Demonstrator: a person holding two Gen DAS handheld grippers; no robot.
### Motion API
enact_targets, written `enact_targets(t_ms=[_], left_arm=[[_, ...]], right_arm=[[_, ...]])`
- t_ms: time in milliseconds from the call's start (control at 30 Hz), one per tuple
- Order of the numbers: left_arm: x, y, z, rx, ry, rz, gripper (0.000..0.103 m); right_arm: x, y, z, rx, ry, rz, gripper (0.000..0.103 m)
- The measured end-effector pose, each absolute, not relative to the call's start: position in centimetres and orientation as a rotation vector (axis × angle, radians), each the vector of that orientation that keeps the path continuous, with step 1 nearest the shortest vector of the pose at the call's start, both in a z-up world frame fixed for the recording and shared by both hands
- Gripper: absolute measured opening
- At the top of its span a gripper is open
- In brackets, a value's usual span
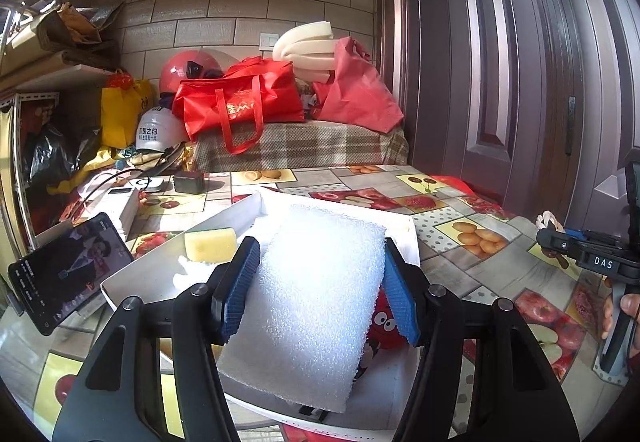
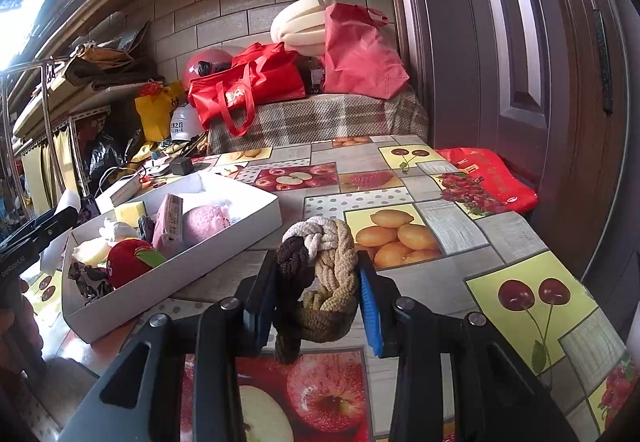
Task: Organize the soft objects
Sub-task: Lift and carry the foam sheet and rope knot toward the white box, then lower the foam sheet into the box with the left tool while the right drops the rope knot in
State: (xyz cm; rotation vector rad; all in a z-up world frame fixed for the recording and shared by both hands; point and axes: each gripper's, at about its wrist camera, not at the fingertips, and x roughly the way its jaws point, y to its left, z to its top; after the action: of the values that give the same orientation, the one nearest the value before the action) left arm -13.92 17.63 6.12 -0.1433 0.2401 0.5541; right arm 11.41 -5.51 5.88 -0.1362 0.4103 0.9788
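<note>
My left gripper (image 1: 318, 282) is shut on a white foam sheet (image 1: 316, 302) and holds it over the white box (image 1: 408, 238). In the box lie a yellow sponge (image 1: 210, 244) and a red plush toy (image 1: 382, 322), mostly hidden under the foam. My right gripper (image 2: 318, 294) is shut on a braided rope knot (image 2: 320, 274) in white, brown and tan, held above the table right of the box (image 2: 224, 238). The right wrist view shows the box holding the red plush (image 2: 128, 266), a pink sponge (image 2: 204, 222), a pink packet (image 2: 170, 222) and the yellow sponge (image 2: 128, 211).
The table has a fruit-print cloth (image 2: 440, 234). A phone (image 1: 68, 274) leans at the box's left. A charger (image 1: 188, 181) and cables lie behind. Red bags (image 1: 240, 101) sit on a plaid-covered stand (image 1: 300, 149). A door (image 1: 520, 61) stands to the right.
</note>
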Motion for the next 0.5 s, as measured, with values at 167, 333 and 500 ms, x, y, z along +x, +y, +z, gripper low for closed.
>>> enact_targets(t_ms=[167, 333, 500], left_arm=[[-14.1, 18.1, 6.0, -0.156, 0.240, 0.564, 0.060], [-14.3, 18.4, 6.0, -0.168, 0.240, 0.561, 0.060], [-14.3, 18.5, 6.0, -0.168, 0.239, 0.563, 0.060]], right_arm=[[11.2, -5.0, 5.9, -0.139, 0.417, 0.992, 0.037], [11.1, -4.4, 5.8, -0.137, 0.428, 1.000, 0.037], [11.1, -4.0, 5.8, -0.126, 0.432, 1.002, 0.037]])
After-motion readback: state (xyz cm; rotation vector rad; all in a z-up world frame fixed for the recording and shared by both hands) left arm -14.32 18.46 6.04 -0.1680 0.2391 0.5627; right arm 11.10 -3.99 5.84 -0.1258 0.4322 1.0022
